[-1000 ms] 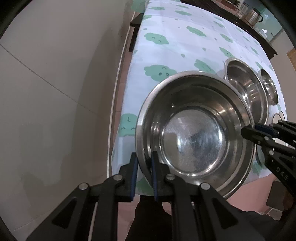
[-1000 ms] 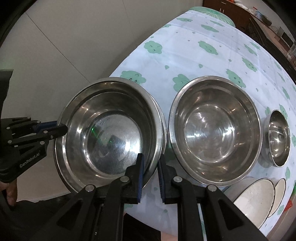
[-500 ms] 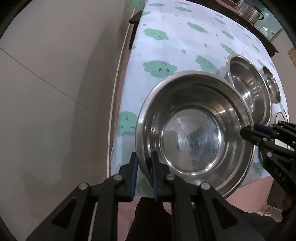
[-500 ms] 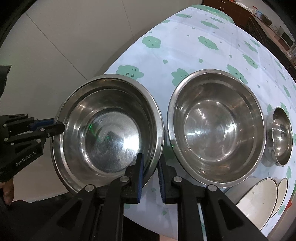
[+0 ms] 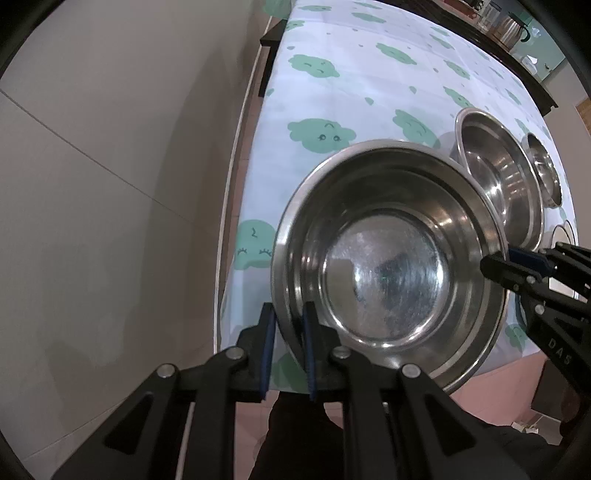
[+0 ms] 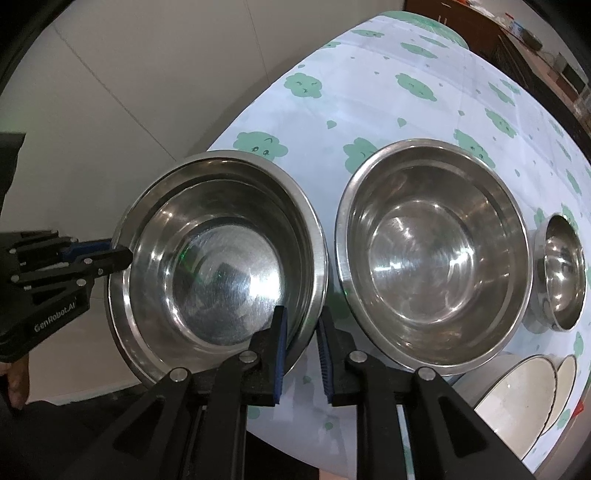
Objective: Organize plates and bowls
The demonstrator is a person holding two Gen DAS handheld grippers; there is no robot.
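Steel dominates: the biggest thing held is a stack of 2 nested steel bowls point(image 6: 218, 266), a slightly smaller bowl seated inside a larger one, both with nothing in them, held at the near corner of the table over the cloud-print tablecloth point(image 6: 369, 92). The left gripper point(image 5: 288, 347) is clamped on the stack's rim at its left side, blue pads on either face of the rim, and the right gripper point(image 6: 301, 347) is clamped on the rim at the opposite side, 1 finger inside the bowl and 1 outside. Just beside the stack, to its right in the right wrist view, a single large steel bowl point(image 6: 434, 254) sits upright on the cloth, holding nothing. Further right stands a small steel bowl point(image 6: 561, 273); whether it is 1 bowl or a nested pair I cannot tell. At the lower right edge, 2 white plates point(image 6: 524, 398) lie overlapping, their far sides cut off by the frame. Beyond the table's far end, a kettle point(image 5: 511, 26) stands on a dark counter.
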